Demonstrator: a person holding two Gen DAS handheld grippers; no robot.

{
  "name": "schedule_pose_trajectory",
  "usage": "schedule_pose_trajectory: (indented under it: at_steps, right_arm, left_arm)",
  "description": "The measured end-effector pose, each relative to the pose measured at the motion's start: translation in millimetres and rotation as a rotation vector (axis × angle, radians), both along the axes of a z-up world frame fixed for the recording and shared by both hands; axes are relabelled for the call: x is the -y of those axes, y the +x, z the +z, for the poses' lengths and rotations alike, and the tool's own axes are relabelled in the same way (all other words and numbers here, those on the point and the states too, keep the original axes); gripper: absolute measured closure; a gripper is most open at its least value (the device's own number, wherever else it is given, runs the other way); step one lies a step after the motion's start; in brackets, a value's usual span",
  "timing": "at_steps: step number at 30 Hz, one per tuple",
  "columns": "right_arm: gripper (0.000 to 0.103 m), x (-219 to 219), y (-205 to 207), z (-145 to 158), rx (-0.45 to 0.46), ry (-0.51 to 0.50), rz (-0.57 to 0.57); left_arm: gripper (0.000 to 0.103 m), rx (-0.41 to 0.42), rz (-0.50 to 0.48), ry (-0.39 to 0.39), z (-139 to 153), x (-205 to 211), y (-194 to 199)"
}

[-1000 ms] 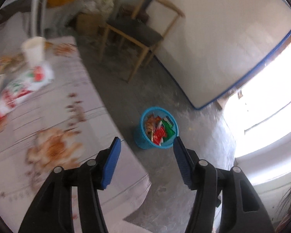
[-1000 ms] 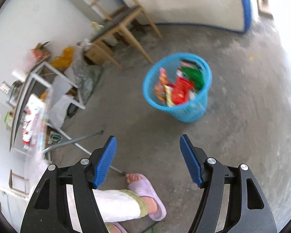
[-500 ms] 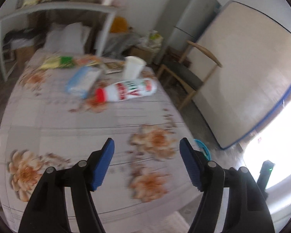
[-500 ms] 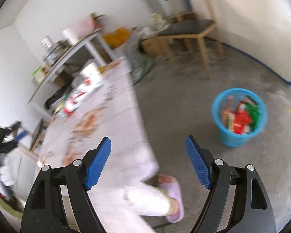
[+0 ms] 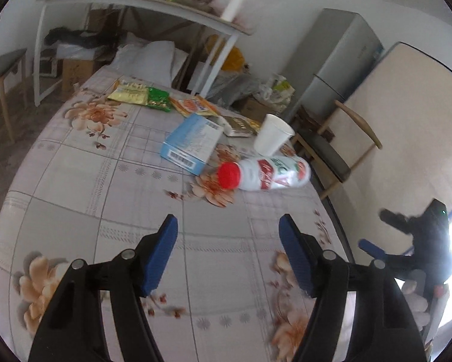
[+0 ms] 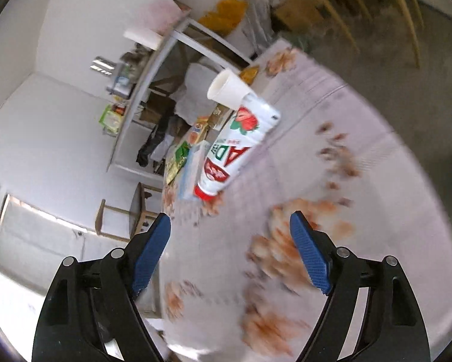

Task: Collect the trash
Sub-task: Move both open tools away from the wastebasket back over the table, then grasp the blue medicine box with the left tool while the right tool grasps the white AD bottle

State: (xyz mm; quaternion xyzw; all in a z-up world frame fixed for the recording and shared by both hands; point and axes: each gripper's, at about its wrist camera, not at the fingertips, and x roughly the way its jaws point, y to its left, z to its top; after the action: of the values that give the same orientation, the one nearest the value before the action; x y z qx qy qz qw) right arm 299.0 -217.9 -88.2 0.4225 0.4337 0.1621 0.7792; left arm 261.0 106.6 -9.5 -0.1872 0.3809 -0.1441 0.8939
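Both grippers over the table [image 5: 75,181], floral cloth. Left gripper [image 5: 228,256]: jaws apart, have just been opening, nothing between them. Right gripper [image 6: 230,253]: jaws wide, just opening further, likewise empty. Trash lies at the far end: white bottle [image 5: 268,172] with red cap on its side, paper cup [image 5: 272,134] just behind it, blue carton [image 5: 192,141] beside, snack wrappers [image 5: 141,96] beyond

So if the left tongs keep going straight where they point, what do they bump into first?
Probably the flowered tablecloth, since the open left tongs tilt down at bare cloth. The white bottle with the red cap lies farther ahead, slightly right. Depth is hard to judge through this lens.
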Motion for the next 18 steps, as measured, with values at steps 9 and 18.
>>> schedule_pose_trajectory:
  at_steps: [9, 18]
  right_arm:
    - [0.025, -48, 89, -48, -0.269, 0.088, -0.16]
    - [0.02, -72, 121, -53, -0.331, -0.069, -0.322]
  left_arm:
    - [0.034, -0.063, 0.063, 0.04, -1, -14, 90]
    - [0.034, -0.112, 0.094, 0.014, -23, -20, 105]
